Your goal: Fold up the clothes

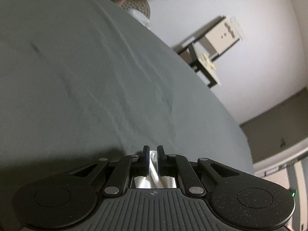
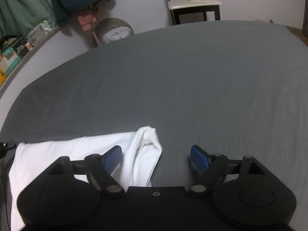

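White cloth, soft and smooth, lies bunched at the lower left of the right wrist view, one rounded fold bulging up near the bottom middle. It rests on a grey sheet with a fine, faintly creased weave. Right gripper hovers over the cloth's edge, blue-padded fingers spread wide, one above the fabric, the other above bare sheet. Left gripper, low in its frame, pinches a twisted white strip tight between its black jaws.
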{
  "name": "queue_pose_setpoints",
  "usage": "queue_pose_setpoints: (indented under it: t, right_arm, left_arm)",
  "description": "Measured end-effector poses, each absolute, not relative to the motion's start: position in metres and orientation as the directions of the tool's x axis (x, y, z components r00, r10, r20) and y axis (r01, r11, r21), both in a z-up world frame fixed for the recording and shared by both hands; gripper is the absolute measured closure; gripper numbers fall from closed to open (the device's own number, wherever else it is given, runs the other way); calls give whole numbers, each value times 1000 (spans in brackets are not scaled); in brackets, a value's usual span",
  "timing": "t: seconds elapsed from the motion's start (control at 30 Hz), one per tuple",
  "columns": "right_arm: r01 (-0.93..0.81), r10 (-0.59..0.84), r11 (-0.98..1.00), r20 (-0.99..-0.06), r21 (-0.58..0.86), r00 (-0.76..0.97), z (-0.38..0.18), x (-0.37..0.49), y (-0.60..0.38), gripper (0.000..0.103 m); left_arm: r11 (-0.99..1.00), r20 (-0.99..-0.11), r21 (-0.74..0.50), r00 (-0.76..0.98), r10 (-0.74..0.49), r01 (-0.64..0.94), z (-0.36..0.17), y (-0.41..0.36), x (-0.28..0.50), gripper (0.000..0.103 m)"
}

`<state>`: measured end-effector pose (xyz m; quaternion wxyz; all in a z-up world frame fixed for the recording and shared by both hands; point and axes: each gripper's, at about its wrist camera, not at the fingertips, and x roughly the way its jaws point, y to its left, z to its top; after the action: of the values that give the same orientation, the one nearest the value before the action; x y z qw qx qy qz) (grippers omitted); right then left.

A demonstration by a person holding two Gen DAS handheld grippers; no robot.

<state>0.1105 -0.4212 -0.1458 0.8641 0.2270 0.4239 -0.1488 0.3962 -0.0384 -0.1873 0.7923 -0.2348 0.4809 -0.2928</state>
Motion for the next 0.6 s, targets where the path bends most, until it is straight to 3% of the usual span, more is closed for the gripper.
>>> queue_pose_setpoints:
  t: [0.27,0.37,0.4,0.43,0.47,0.6]
  right_arm:
    - [458,-27,831,-801,314,598,-156,127,-423,24]
    - [454,-22,836,-809,307,588,-160,128,-420,24]
    - [455,-17,834,-810,311,586,-161,128,-420,24]
    - [455,-12,832,-811,316,585,-161,128,-420,24]
    - [456,-13,832,-812,315,584,-161,127,-420,24]
    - [456,-13,834,-814,312,581,-159,124,-419,24]
  left_arm:
    - [755,-684,-602,321,-656,259,-190,-56,408,98]
    - [741,-669,-613,319,-672,275,-189,-63,411,98]
    - [736,-664,-620,318,-677,272,-189,-64,412,78]
    - [732,-659,-626,320,-681,269,-190,-65,412,23]
    - [734,-658,-623,326,-679,270,-189,-65,412,3]
    - [742,-660,-600,340,-670,299,-185,-70,411,0]
